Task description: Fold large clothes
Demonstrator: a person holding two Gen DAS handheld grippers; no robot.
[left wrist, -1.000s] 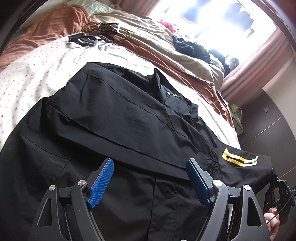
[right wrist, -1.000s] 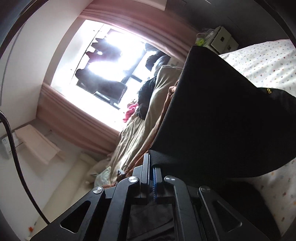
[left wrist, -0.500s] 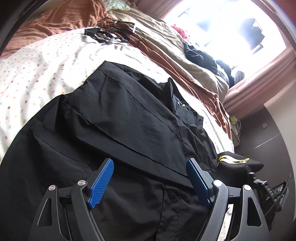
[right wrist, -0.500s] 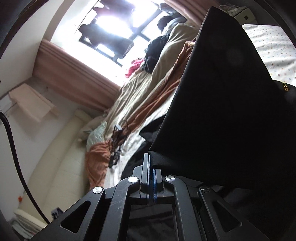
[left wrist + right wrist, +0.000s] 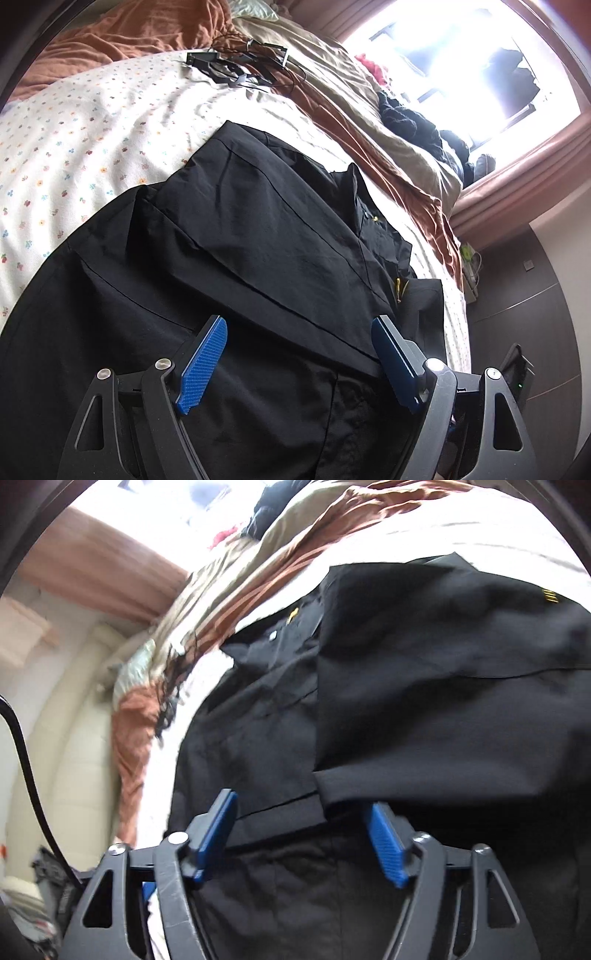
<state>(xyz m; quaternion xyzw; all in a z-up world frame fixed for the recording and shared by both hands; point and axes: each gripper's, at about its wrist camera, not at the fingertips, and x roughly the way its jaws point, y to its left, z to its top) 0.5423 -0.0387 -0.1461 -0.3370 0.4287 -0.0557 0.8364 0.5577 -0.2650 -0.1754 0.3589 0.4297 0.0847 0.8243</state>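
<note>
**Both sleeves folded in, both grippers free above the shirt**

The black shirt (image 5: pixel 266 236) lies flat on the floral bedsheet (image 5: pixel 85 122), collar toward the far window end of the bed, with a folded panel laid across its chest from each side. The left gripper (image 5: pixel 299 354) hangs over the near hem, jaws wide apart and holding nothing. The right gripper (image 5: pixel 303 834) also stands spread and empty, just above the near edge of the right-hand folded sleeve panel (image 5: pixel 443 701) (this view is motion-blurred, so whether a pad brushes the cloth cannot be told).

The risk, as I judge it, is in the next grab. The fabric looks thin and slippery, and layers overlap right under the right gripper; a pinch there could take only the top layer and drag the sleeve back open. Lifting the hem unevenly would skew the fold, and the cables (image 5: pixel 251 70) at the far left could snag if the shirt slides that way.
</note>
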